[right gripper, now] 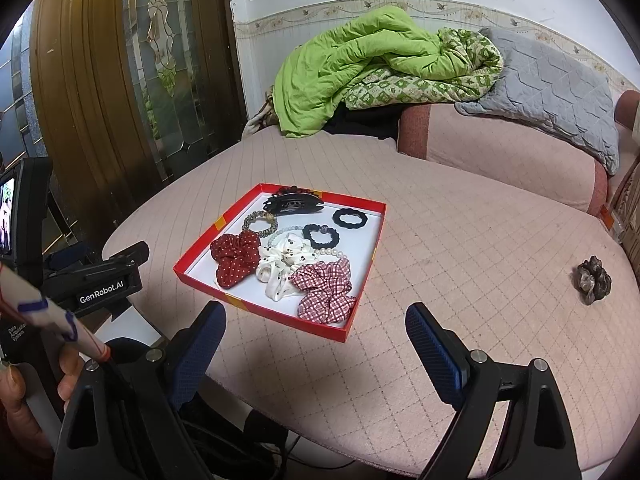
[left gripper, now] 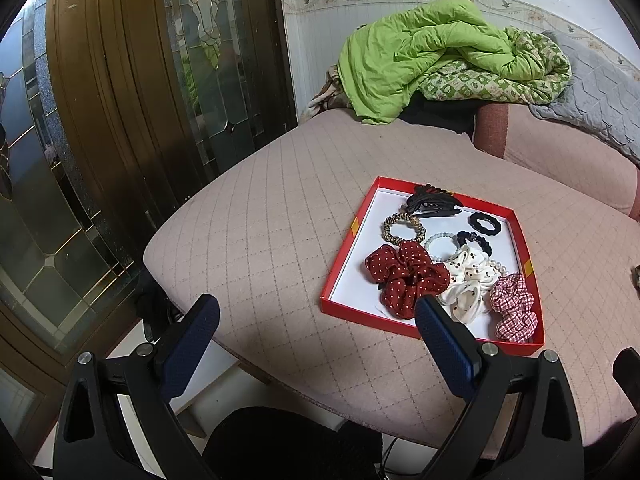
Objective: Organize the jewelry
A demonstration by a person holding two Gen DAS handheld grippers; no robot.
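From the left wrist, a pink quilted cushion (left gripper: pixel 280 232) fills the middle, with a brown glass-paneled door (left gripper: pixel 132 92) on the left and a green blanket (left gripper: pixel 432 52) heaped against the white wall behind. A red tray (left gripper: pixel 340 264) with a white floor sits on the cushion, holding a dark red dotted scrunchie (left gripper: pixel 404 276), a white one (left gripper: pixel 468 284), a checked one (left gripper: pixel 514 308), black hair ties and a black claw clip (left gripper: pixel 434 200). The left gripper (left gripper: pixel 316 320) hovers over the near edge, jaws wide apart and empty.

From the right wrist, the same tray (right gripper: pixel 200 276) lies left of centre. A dark scrunchie (right gripper: pixel 594 280) sits alone on the cushion, well apart to the right. A grey quilt (right gripper: pixel 556 92) drapes the backrest. The right gripper (right gripper: pixel 316 324) is spread open, holding nothing.
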